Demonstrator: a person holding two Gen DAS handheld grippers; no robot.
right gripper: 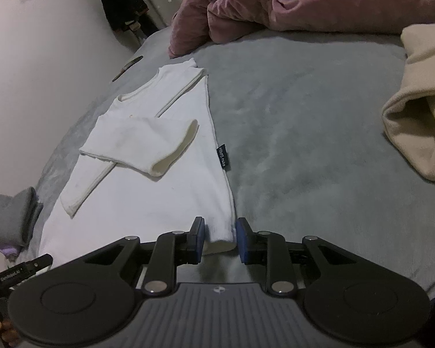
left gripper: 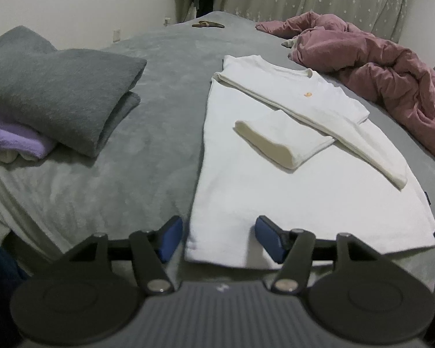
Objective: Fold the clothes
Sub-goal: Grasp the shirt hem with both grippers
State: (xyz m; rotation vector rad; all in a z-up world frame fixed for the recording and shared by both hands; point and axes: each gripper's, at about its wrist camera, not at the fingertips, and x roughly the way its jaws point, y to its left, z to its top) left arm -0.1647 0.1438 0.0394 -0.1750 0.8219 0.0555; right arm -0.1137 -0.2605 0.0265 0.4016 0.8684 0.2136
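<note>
A grey-covered bed carries everything. At about two o'clock in the left wrist view lies a heaped pink quilt, and at nine o'clock a stack of folded grey cloth over a lilac piece — finished work, by the look of it. In the right wrist view a beige garment waits at three o'clock, seemingly not yet folded. The white shirt lies flat in the middle of the bed, collar at the far end, both sleeves already turned in across the chest; the sleeve stage looks done, and what remains is to bring the hem up toward the collar, perhaps in two folds. The left claw is released, its blue pads standing apart either side of the hem's left corner, one over the bed cover and one over the shirt, neither pressing it. The right claw stands narrower, straddling the hem's right corner; the cloth sits between the pads, but whether they pinch it I cannot tell.
</note>
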